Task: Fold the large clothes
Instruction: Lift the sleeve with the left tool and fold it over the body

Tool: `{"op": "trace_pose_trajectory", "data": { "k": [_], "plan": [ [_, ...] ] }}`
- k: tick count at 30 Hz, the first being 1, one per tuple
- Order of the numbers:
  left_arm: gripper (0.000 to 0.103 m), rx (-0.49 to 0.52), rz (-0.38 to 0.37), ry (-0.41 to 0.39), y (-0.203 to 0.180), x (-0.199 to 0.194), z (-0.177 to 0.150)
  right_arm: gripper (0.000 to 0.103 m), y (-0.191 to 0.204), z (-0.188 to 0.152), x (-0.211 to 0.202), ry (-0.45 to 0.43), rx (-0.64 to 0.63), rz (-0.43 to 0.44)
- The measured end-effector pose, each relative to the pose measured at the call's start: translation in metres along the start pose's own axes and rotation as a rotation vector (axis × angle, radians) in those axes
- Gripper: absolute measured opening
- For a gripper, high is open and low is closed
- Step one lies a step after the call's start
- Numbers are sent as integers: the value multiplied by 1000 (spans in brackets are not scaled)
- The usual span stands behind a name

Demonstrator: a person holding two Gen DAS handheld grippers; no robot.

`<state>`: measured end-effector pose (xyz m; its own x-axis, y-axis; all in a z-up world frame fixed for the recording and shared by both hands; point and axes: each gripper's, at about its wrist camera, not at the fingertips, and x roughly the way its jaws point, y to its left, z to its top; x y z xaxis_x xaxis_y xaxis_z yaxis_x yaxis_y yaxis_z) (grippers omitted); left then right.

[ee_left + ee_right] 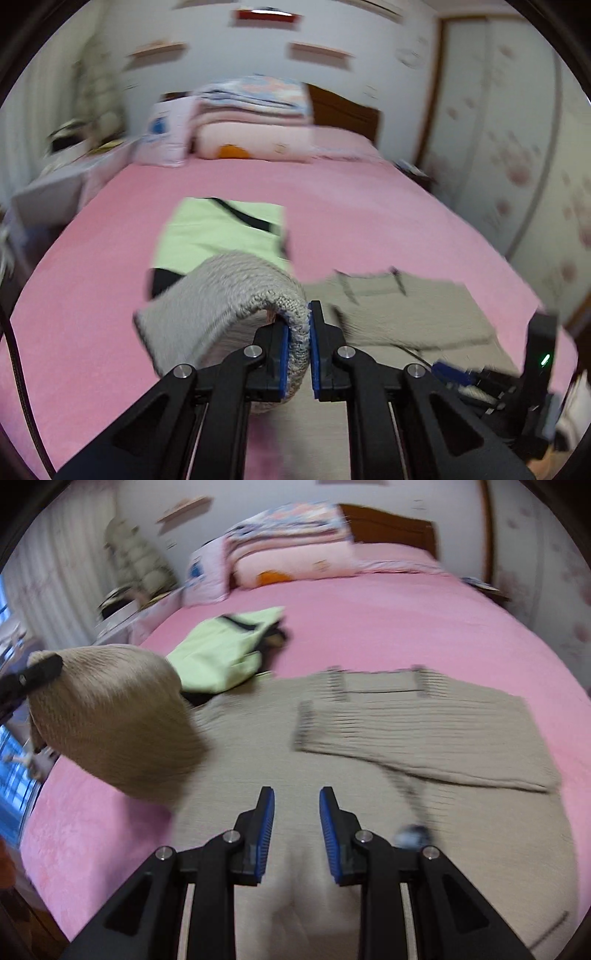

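Sweater (369, 775) spread on pink bed (369, 206), below stacked bedding (255, 99) at the headboard; my left gripper (299, 332) jaws clamp its sleeve, right gripper (297, 834) jaws apart.

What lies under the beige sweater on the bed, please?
The pink bedspread shows all around the sweater, and a green garment lies past it, with a dark piece between them. Anything beneath the knit itself is covered.

My left wrist view looks forward and downward along its fingers, close above the pink plush bedspread (369, 206), facing the brown wooden headboard (343, 110) at upper centre. My right wrist view faces likewise. Both share the beige ribbed knit sweater (406, 716) and light green folded garment (221, 650).
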<state>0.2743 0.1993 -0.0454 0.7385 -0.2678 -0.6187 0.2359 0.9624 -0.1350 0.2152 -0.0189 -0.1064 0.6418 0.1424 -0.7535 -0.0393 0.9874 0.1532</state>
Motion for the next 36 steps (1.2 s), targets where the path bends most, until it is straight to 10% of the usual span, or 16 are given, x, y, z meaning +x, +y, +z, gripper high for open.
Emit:
{"op": "trace_pose_trajectory", "data": {
  "k": [7,13,20,26,36],
  "plan": [
    [13,34,-68,249,-95,95,-64,25,-80,-16,-22,-22,82,-121],
    [68,56,-50,366,-121,122,-105,25,-107,-26,-21,4,114,-125],
    [78,-34,-66,258,-97,61,-76,25,-101,-21,-26,-11,117,-55],
    [91,-105,108,85,-46,-5,-77,25,-71,-18,-24,-3,52,38],
    [91,-252,304,214,41,0,-136,45,5,-35,-16,0,-203,161]
  ]
}}
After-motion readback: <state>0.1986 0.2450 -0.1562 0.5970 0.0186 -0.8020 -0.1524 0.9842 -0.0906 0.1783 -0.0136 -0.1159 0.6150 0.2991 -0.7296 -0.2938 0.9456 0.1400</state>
